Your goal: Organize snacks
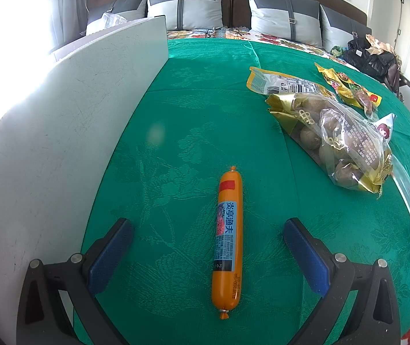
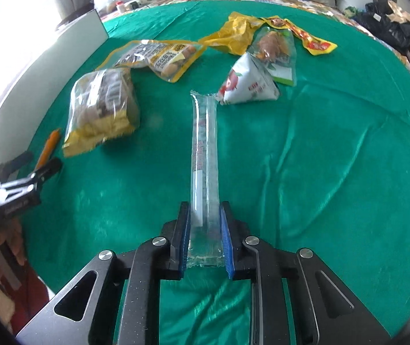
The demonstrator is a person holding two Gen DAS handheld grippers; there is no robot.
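An orange sausage stick lies on the green cloth between the fingers of my left gripper, which is open and empty around it. My right gripper is shut on the near end of a long clear tube snack that points away from me. The sausage stick and the left gripper also show at the left of the right wrist view. The tube's far end shows at the right of the left wrist view.
A white box wall runs along the left. A clear and gold bag of round snacks, a yellow pouch, a white pyramid pack and other yellow packets lie on the cloth. Pillows stand behind.
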